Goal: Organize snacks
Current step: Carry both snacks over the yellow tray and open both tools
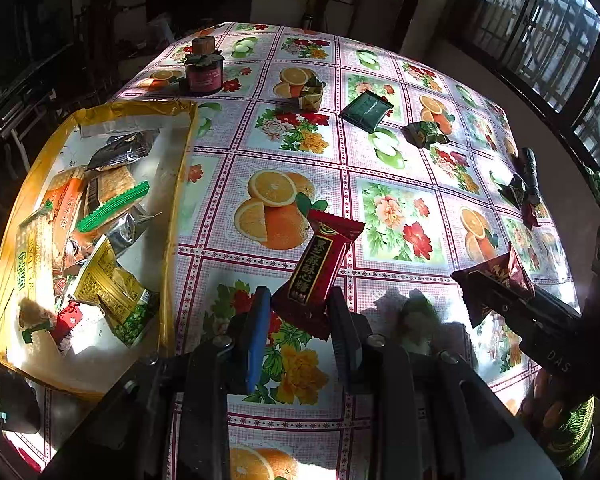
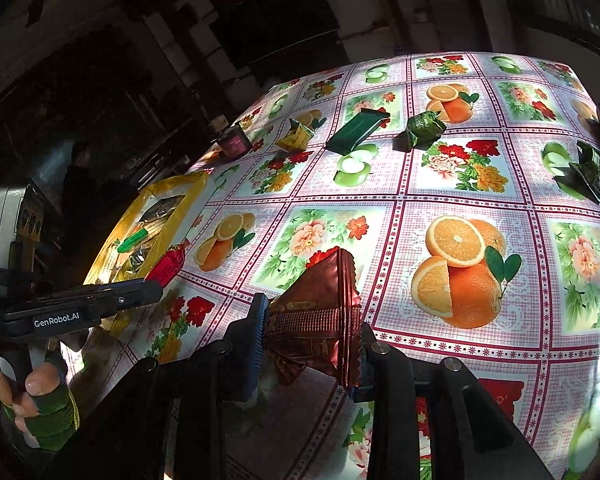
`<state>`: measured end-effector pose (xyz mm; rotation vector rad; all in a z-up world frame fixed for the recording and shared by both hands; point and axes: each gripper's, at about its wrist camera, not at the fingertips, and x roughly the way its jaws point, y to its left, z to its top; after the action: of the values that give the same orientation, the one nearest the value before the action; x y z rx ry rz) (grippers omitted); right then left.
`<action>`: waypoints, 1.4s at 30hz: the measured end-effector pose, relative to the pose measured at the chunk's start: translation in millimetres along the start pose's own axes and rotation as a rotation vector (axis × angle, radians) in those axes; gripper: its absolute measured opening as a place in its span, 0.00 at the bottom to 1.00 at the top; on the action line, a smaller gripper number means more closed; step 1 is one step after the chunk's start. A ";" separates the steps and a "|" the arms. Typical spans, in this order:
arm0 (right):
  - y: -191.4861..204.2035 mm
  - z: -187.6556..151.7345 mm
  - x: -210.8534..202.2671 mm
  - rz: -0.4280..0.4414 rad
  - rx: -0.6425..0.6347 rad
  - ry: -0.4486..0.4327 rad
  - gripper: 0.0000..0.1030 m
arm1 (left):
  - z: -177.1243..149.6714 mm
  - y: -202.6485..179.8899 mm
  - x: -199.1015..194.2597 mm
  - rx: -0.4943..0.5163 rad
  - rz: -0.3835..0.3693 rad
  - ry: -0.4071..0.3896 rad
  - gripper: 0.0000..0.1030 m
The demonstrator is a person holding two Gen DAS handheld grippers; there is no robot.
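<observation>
My left gripper is shut on a red candy bar wrapper, held above the table just right of the yellow box. The box holds several snack packets. My right gripper is shut on a brown triangular snack packet above the table; it also shows in the left wrist view. The left gripper with the red bar shows in the right wrist view. Loose on the table lie a dark green flat packet, a green-gold packet and a green crumpled packet.
A dark red jar with a wooden lid stands at the table's far side. A black flashlight and a dark green packet lie near the right edge. The fruit-and-flower tablecloth covers the table. A window grille is at right.
</observation>
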<state>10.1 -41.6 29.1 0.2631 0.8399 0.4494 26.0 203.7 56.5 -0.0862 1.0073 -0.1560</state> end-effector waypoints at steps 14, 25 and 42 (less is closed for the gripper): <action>58.8 -3.7 7.0 0.068 -0.100 0.021 0.33 | -15.0 34.1 -41.3 -0.049 0.120 -0.077 0.27; 94.0 -5.2 25.6 0.112 -0.156 0.060 0.33 | -19.6 58.9 -62.1 -0.070 0.255 -0.149 0.27; 143.2 -1.0 59.0 0.168 -0.247 0.117 0.33 | -24.1 106.0 -58.9 -0.156 0.326 -0.138 0.27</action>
<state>3.8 112.2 46.6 0.0797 0.8701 0.7248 -15.7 318.1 77.6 -0.0731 0.8820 0.2239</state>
